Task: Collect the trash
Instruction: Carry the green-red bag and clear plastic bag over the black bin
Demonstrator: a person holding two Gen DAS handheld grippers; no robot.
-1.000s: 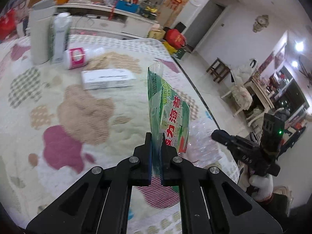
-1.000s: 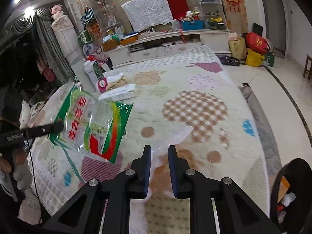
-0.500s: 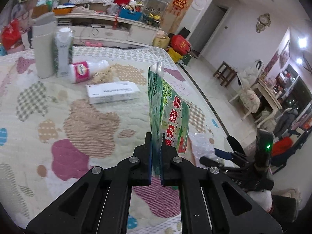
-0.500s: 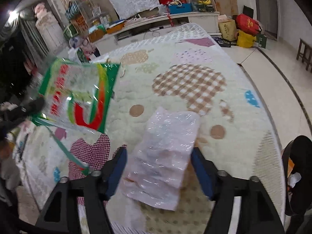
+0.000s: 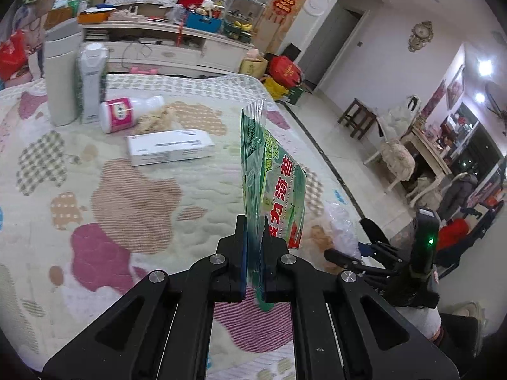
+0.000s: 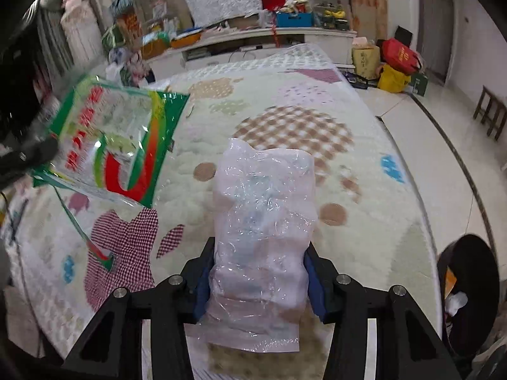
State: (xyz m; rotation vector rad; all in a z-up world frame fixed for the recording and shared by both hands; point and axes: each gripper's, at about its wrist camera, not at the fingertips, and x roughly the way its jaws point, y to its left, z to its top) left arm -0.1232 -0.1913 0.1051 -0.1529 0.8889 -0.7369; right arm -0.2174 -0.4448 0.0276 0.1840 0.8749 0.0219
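A: Handling of clear plastic wrapper [image 6: 263, 221]?

B: Judged light, limp, slippery, crinkly. Grip mid-body, across the width. Lies near the quilt's [image 6: 364, 190] right front edge.

A: Tong states?

B: Right gripper [image 6: 258, 280] closing around wrapper, blue pads at both its sides. Left gripper [image 5: 255, 243] clenched on green seaweed bag [image 5: 272, 177], held upright.

A: Change from earlier frame?

B: Right jaws then shut and empty above wrapper; since lowered, spread, now straddling it.

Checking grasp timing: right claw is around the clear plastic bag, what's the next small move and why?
Probably finish closing, then lift. The right claw is closing with the clear plastic bag between its pads, crumpling but still lying on the quilt. The left claw already pinches the green packet.
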